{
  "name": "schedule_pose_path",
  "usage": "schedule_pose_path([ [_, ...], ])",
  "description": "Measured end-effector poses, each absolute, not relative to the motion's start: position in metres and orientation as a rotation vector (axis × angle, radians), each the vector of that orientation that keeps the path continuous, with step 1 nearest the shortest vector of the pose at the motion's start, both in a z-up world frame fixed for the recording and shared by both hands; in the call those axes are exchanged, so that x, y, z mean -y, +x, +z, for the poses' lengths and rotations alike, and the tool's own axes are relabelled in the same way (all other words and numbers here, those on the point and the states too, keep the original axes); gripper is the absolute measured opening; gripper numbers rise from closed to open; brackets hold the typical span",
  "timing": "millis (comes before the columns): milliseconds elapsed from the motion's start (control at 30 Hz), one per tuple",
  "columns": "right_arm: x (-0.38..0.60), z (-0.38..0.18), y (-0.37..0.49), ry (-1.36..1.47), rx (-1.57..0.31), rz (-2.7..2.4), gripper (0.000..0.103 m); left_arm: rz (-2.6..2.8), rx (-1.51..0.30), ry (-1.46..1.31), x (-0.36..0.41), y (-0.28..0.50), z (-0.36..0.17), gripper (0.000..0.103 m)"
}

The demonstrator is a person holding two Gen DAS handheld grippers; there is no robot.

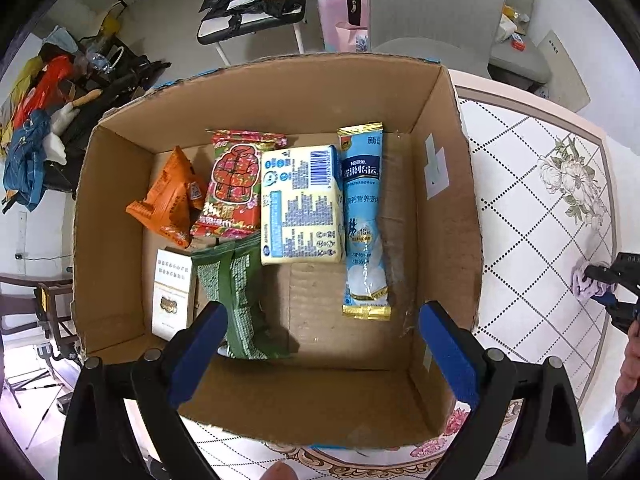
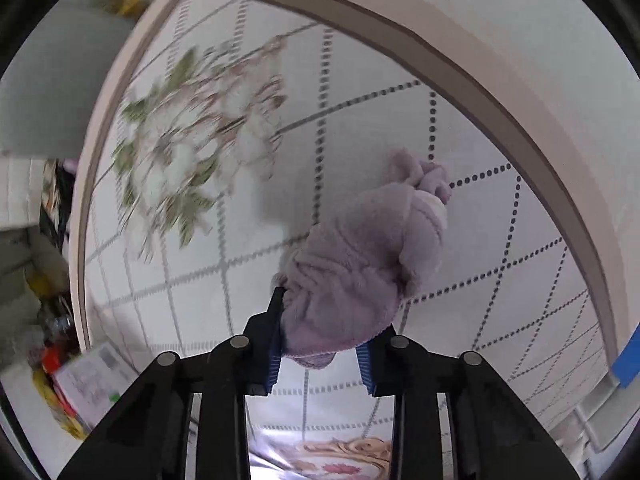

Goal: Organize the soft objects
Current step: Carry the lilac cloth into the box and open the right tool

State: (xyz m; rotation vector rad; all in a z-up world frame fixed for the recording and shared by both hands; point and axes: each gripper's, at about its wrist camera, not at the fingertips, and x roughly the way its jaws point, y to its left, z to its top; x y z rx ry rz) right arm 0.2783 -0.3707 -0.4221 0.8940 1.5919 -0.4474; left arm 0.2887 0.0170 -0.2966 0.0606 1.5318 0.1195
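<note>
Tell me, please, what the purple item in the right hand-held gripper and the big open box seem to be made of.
The purple item looks like fluffy fleece or plush fabric: its surface is matte, nubby and bunched into soft folds. The box looks like plain brown corrugated cardboard: dull finish, ragged torn rim, ridged lines on its floor.

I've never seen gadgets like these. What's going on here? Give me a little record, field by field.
Setting: patterned table
Box: open cardboard, on the table
In box: orange packet, red packet, yellow pack, blue sachet, green bag, white carton
Left gripper: jaws open above the box, holding nothing
Right gripper: jaws shut on purple plush, beside the box
</note>
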Motion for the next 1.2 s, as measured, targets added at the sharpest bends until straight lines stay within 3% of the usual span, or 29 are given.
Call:
schedule_pose_path([
  [467, 0.159, -0.242, 0.271, 0.442, -1.496, 0.269, 0.032, 0.160, -1.463, -0.084, -0.096, 0.239, -0.222, 0.098],
  [600, 0.096, -0.214, 0.264, 0.297, -1.489, 0.410, 0.032, 0.193, -1.440, -0.126, -0.128, 0.233, -0.209, 0.098],
  [833, 0.014, -0.233, 0.265, 0.088, -1.560, 0.456, 0.032, 0.216, -1.465, -0.114, -0.158, 0.241, -0.229, 0.098],
  [1200, -0.020, -0.312, 0.281, -0.035, -1.683, 0.398, 0.033, 0.136, -1.564, -0.135, -0.174, 0.269, -0.291, 0.098],
])
